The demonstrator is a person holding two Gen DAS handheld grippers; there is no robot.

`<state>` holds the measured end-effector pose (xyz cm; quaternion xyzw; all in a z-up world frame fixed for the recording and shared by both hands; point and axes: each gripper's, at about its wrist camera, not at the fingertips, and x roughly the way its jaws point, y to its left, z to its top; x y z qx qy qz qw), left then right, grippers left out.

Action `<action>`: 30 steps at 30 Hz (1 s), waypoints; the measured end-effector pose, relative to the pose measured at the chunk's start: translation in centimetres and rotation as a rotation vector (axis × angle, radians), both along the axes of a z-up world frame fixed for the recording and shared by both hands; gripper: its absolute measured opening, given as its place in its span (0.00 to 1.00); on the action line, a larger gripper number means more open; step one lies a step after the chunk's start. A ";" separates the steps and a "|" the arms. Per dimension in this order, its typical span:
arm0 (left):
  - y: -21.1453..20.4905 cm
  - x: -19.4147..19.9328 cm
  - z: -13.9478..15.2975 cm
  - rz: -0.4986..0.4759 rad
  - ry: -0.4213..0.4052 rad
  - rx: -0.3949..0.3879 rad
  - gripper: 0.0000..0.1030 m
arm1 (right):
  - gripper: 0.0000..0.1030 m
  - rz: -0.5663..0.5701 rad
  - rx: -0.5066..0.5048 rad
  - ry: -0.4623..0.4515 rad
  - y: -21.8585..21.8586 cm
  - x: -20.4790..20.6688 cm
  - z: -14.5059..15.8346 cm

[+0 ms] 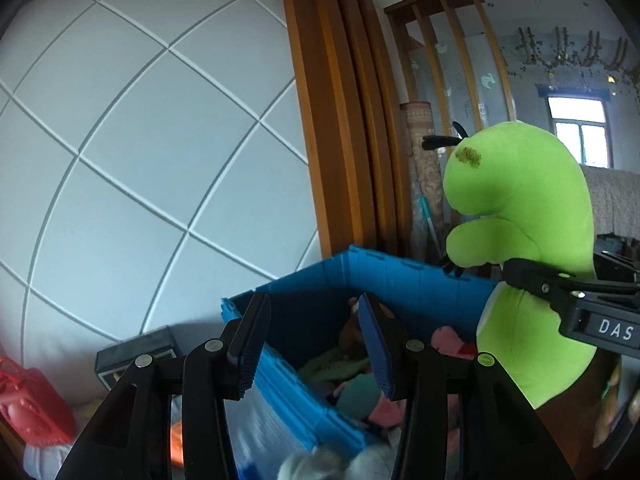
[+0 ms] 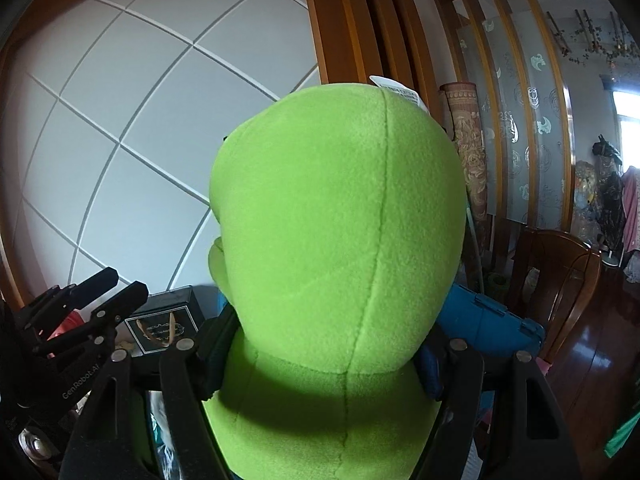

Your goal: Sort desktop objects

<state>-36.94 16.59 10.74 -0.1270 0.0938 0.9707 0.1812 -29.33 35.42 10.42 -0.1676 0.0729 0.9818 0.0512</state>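
Blue bin [image 1: 400,280] stands open-topped; green plush [image 1: 520,200] blocks its right side.

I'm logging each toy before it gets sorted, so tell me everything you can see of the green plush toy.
The green plush toy is bright lime fleece with a centre seam, a white tag on top, black antennae, stubby arms and a dark patch on its head. It is upright, gripped around its lower body by the right gripper, raised beside the blue crate.

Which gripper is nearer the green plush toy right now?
Right. The right gripper clamps the green plush toy at its neck; the left gripper is empty, off to the side above the blue crate.
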 end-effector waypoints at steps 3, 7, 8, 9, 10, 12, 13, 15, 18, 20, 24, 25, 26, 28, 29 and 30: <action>3.3 -2.2 0.5 0.018 -0.012 -0.009 0.44 | 0.71 -0.004 0.002 -0.031 3.0 -3.6 -0.4; 6.8 -4.3 0.8 0.032 -0.035 -0.032 0.55 | 0.74 0.001 -0.002 -0.078 5.0 -7.5 -1.1; 7.4 -4.5 0.6 0.040 -0.037 -0.039 0.68 | 0.76 0.005 -0.004 -0.095 5.4 -8.4 -1.4; 7.9 -4.6 0.4 0.055 -0.029 -0.046 0.73 | 0.76 0.010 -0.005 -0.108 5.4 -8.9 -1.7; 8.3 -4.4 0.3 0.067 -0.017 -0.051 0.75 | 0.76 0.015 -0.008 -0.117 5.6 -9.4 -1.9; 8.7 -4.6 -0.1 0.071 -0.017 -0.056 0.75 | 0.76 0.021 -0.013 -0.122 6.2 -10.0 -2.5; 8.8 -4.7 -0.4 0.075 -0.022 -0.056 0.75 | 0.76 0.022 -0.017 -0.127 6.5 -10.3 -2.7; 8.9 -5.0 -0.8 0.090 -0.028 -0.059 0.77 | 0.78 0.026 -0.028 -0.146 7.2 -11.0 -3.1; 8.8 -5.4 -1.4 0.120 -0.048 -0.060 0.81 | 0.86 0.041 -0.039 -0.219 8.0 -12.9 -4.1; 8.7 -5.5 -1.8 0.137 -0.053 -0.060 0.81 | 0.86 0.044 -0.049 -0.240 8.5 -13.3 -5.0; 7.3 -4.8 -2.0 0.165 -0.057 -0.044 0.81 | 0.86 0.056 -0.058 -0.281 9.3 -14.1 -6.0; 6.9 -4.5 -2.0 0.172 -0.058 -0.040 0.82 | 0.86 0.061 -0.055 -0.306 9.4 -14.5 -6.3; 6.5 -4.2 -2.0 0.178 -0.057 -0.037 0.82 | 0.86 0.066 -0.055 -0.331 9.5 -14.9 -6.5; 5.9 -3.4 -1.8 0.191 -0.042 -0.035 0.82 | 0.86 0.069 -0.063 -0.355 9.6 -15.2 -6.6; 5.7 -3.0 -1.7 0.197 -0.033 -0.037 0.82 | 0.86 0.067 -0.069 -0.346 9.7 -15.1 -6.5; 5.4 -2.6 -1.6 0.201 -0.025 -0.037 0.82 | 0.86 0.065 -0.076 -0.337 9.8 -15.1 -6.4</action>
